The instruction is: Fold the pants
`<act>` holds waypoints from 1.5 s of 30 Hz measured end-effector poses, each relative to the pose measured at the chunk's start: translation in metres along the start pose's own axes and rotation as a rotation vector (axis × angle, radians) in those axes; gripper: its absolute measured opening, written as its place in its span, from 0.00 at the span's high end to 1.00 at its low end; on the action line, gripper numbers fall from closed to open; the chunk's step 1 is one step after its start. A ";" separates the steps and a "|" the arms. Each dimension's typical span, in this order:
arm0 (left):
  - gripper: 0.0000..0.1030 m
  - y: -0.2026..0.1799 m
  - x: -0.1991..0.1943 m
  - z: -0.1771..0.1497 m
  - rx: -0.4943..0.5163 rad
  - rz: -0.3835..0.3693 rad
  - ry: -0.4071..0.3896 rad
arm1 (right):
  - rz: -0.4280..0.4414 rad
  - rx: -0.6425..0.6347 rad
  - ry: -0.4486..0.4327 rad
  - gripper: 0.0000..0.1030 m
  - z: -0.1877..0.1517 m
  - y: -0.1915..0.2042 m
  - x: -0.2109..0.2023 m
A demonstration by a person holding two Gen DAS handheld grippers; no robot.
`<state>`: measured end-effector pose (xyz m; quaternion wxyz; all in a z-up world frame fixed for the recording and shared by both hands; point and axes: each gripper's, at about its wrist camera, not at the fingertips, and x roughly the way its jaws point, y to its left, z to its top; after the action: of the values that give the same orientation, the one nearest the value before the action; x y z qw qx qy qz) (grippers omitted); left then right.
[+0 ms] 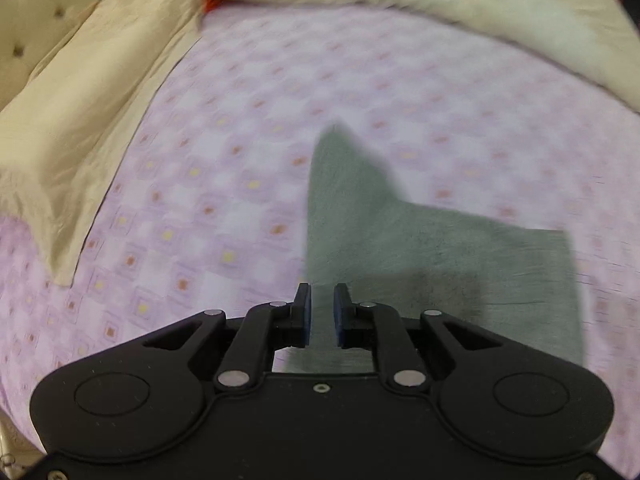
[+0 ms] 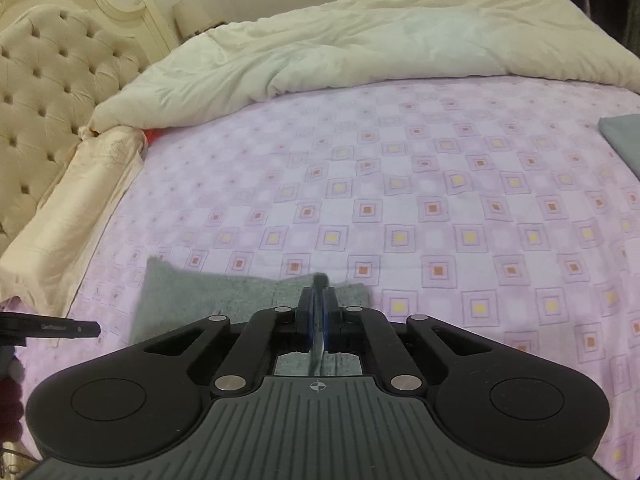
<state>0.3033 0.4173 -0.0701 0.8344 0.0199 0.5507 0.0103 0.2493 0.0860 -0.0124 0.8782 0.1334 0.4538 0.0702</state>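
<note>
The grey pants lie on the pink patterned bed sheet. In the left wrist view, which is motion-blurred, one corner of the cloth points away from me. My left gripper is open with a narrow gap, over the pants' near left edge, nothing between its pads. In the right wrist view the pants spread left and under the gripper. My right gripper is shut on a pinched fold of the grey cloth, which sticks up between the pads.
A cream duvet is bunched along the far side of the bed. A tufted cream headboard and a beige pillow stand at the left. Another folded grey cloth lies at the right edge. The other gripper's tip shows at left.
</note>
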 end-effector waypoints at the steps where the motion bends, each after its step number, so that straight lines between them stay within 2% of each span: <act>1: 0.82 0.006 0.007 -0.001 -0.014 0.019 0.015 | -0.005 -0.003 0.004 0.95 -0.002 0.005 0.000; 4: 0.82 0.023 0.017 -0.004 -0.059 0.035 0.048 | -0.021 -0.033 0.018 0.95 -0.011 0.024 0.001; 10: 0.82 0.030 0.004 -0.016 -0.060 0.056 0.025 | -0.039 -0.027 0.045 0.95 -0.035 0.051 -0.008; 16: 0.79 0.006 -0.035 -0.035 -0.028 0.047 0.007 | -0.071 -0.025 0.068 0.95 -0.047 0.071 -0.025; 18: 0.70 -0.006 -0.051 -0.041 -0.017 0.036 -0.002 | -0.080 -0.039 0.052 0.92 -0.048 0.076 -0.035; 20: 0.57 -0.016 -0.067 -0.047 -0.016 0.032 -0.017 | -0.080 -0.055 0.034 0.92 -0.049 0.079 -0.047; 23: 0.57 -0.028 -0.092 -0.057 -0.020 0.025 -0.043 | -0.100 -0.082 -0.001 0.89 -0.049 0.084 -0.064; 24: 0.57 -0.033 -0.099 -0.059 -0.019 0.021 -0.048 | -0.103 -0.090 -0.014 0.83 -0.049 0.084 -0.070; 27: 0.55 -0.044 -0.116 -0.068 -0.029 0.013 -0.069 | -0.103 -0.103 -0.040 0.71 -0.050 0.085 -0.084; 31: 0.54 -0.055 -0.132 -0.082 -0.031 0.004 -0.094 | -0.099 -0.130 -0.059 0.70 -0.053 0.087 -0.094; 35: 0.50 -0.062 -0.141 -0.093 -0.021 0.016 -0.115 | -0.092 -0.133 -0.064 0.70 -0.055 0.087 -0.101; 45: 0.48 -0.066 -0.149 -0.105 -0.028 0.033 -0.118 | -0.098 -0.157 -0.067 0.70 -0.061 0.091 -0.110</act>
<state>0.1477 0.3477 0.0228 0.8654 0.0179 0.4999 0.0303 0.1355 0.1559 0.0668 0.9030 0.0439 0.4234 0.0581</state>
